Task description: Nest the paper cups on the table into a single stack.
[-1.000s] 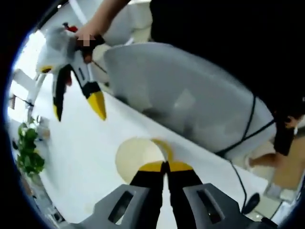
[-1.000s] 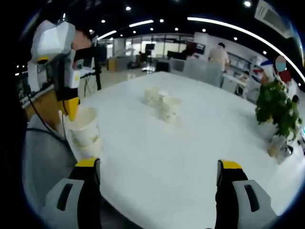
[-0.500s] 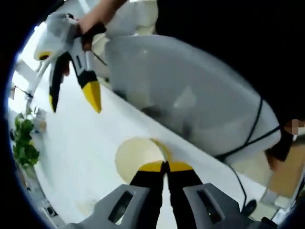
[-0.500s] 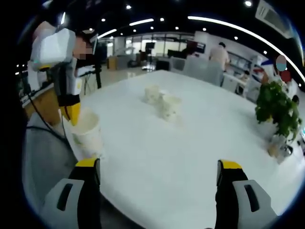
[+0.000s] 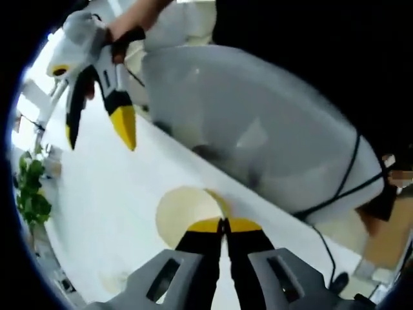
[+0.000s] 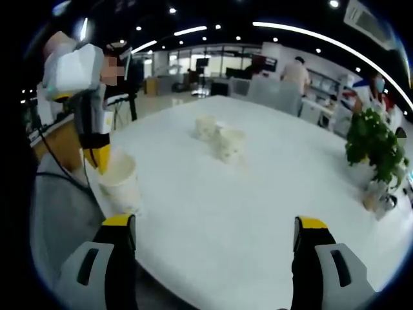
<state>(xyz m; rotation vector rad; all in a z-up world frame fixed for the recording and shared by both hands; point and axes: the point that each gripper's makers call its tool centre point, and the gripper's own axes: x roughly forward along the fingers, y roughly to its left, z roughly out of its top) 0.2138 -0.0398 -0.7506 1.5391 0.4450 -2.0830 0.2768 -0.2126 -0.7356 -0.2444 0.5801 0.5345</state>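
My left gripper [image 5: 223, 224] is shut on the rim of a cream paper cup [image 5: 186, 213], whose round mouth I look down into. In the right gripper view the left gripper [image 6: 100, 158] pinches the top of a cup stack [image 6: 120, 188] standing at the near left edge of the white table [image 6: 258, 206]. Two more paper cups [image 6: 206, 127] [image 6: 230, 144] stand close together farther back on the table. My right gripper [image 6: 215, 226] hangs open above the table, nothing between its jaws. The right gripper [image 5: 100, 137] also appears at the upper left of the left gripper view, held by a hand.
A grey chair back [image 5: 258, 129] sits against the table edge beside the stack, also seen as grey chair [image 6: 58, 213]. A potted plant [image 6: 374, 145] stands at the table's right side, with small items by it. People and desks are far behind.
The cup in my left gripper has sunk down into the cup under it, so the stack stands shorter. The right gripper has stayed open and barely moved.
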